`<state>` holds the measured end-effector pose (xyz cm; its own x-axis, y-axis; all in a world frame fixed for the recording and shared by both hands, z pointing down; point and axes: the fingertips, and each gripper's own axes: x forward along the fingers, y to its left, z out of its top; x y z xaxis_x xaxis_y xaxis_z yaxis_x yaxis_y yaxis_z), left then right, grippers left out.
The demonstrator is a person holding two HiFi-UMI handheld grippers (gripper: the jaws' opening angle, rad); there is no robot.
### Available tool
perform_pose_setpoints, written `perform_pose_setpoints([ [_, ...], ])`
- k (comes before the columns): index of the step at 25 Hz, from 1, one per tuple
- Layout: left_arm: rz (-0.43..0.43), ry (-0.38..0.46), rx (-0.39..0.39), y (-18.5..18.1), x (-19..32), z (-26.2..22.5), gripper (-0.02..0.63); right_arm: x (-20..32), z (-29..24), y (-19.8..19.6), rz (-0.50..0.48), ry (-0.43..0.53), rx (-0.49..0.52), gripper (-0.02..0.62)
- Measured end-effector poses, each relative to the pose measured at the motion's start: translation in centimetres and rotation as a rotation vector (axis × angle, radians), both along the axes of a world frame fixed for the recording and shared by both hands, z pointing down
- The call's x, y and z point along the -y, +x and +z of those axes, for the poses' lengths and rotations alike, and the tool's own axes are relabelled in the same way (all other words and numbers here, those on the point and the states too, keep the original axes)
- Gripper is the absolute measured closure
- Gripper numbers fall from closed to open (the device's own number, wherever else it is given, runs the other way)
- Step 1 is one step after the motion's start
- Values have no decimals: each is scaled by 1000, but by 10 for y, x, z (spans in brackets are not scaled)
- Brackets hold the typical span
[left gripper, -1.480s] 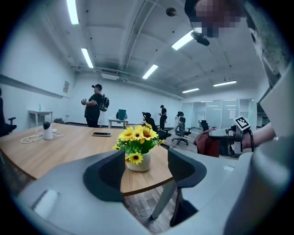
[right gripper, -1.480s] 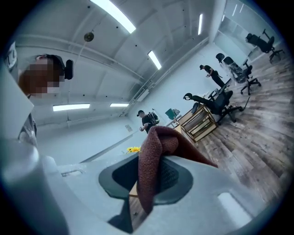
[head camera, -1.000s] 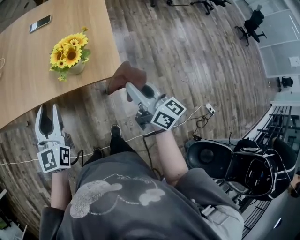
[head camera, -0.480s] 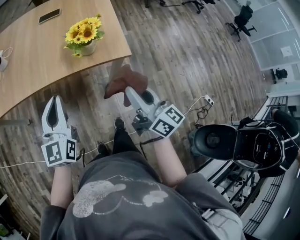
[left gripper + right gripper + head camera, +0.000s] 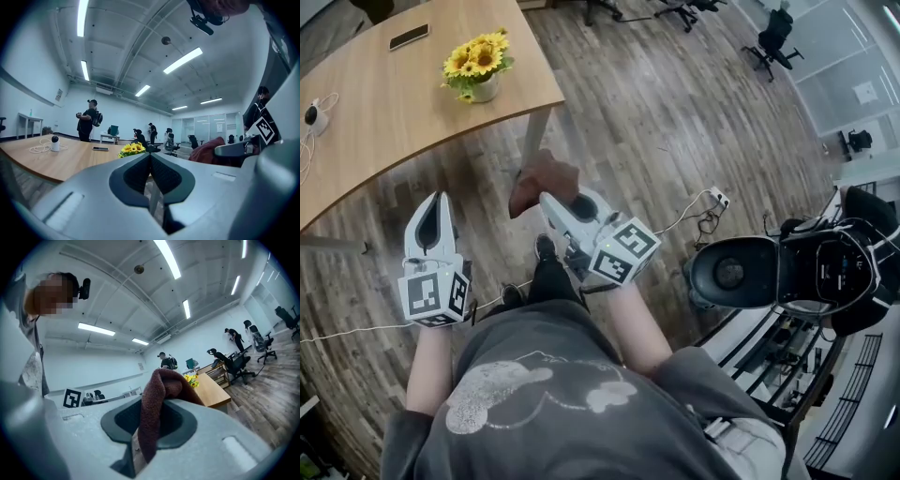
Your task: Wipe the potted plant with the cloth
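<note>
What the edges and the cloth keep from us

In the head view the table (image 5: 384, 122) runs off the left and far edges, and the small white device (image 5: 311, 114) on it sits at the left edge with its cable partly cut off. The cloth (image 5: 542, 178) covers the tips of the right gripper (image 5: 547, 197). From the left gripper (image 5: 150, 158) view we see only the blooms of the potted plant (image 5: 132, 148); its pot is hidden behind the gripper's body. The phone (image 5: 409, 37) is too small for us to read.

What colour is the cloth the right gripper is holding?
Dark reddish brown cloth, clearest in the right gripper view, clamped in the right gripper.
</note>
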<state>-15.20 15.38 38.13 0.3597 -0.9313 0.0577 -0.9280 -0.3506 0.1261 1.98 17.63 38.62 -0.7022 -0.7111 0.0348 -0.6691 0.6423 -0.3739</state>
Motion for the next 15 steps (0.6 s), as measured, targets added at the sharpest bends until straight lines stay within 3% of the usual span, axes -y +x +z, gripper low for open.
perform_pose_setpoints([
  [5,27,-31,9,-4,-12,14,588,-14,17,-7,8,-43,7,535],
  [15,39,-32,3,-6,-27,18,588,-17,22,-13,14,-36,-69,537],
])
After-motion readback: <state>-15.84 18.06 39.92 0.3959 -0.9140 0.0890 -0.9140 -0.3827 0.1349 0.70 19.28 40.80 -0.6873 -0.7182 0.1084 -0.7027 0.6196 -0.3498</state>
